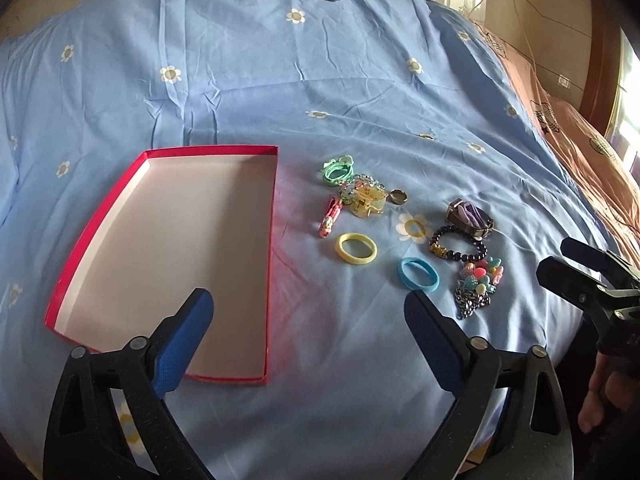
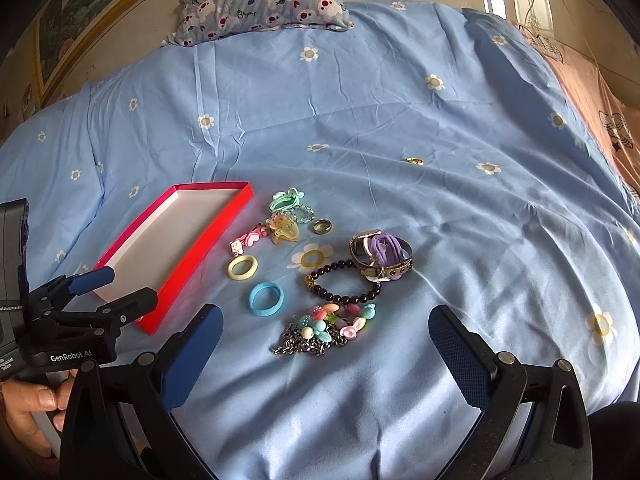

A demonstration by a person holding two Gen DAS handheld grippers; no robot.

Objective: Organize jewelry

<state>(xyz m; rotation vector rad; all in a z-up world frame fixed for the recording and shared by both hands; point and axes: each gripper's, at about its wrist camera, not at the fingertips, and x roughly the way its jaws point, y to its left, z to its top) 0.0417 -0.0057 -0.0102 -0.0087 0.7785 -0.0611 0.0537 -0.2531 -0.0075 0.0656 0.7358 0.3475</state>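
Bedroom, jewelry sort not yet begun: two hand-held grippers hover over a blue daisy-print bed [image 2: 400, 100], both w/ blue pads spread wide, nothing pinched. Left hand-held gripper [image 1: 308, 332] sits above the near end of an empty red box [image 1: 269, 240], white inside; right hand-held gripper [image 2: 326, 344] hangs just short of the pile. Directly ahead of the right one: a charm bracelet [image 2: 332, 322] w/ pastel beads on a steel chain. Beyond it a dark bead bracelet [image 2: 344, 284], then a watch [image 2: 380, 256] w/ a purple band tucked inside. Ahead-left lie a blue hair tie [image 2: 266, 299] and a yellow hair tie [image 2: 242, 267]; farther on, a metal ring [image 2: 322, 226], pink clips, a yellow claw clip, green ties. A tiny gold ring [image 2: 415, 161] lies well apart, far ahead. Judgement: all light; hair ties soft, easy to pinch across the band; the chain is limp and will likely dangle, so take it at the bead cluster; rings are slick and small, may sink into the soft sheet. Legible text: "GenRobot.AI" on the left unit's body; pillow [image 2: 264, 0] print unreadable.
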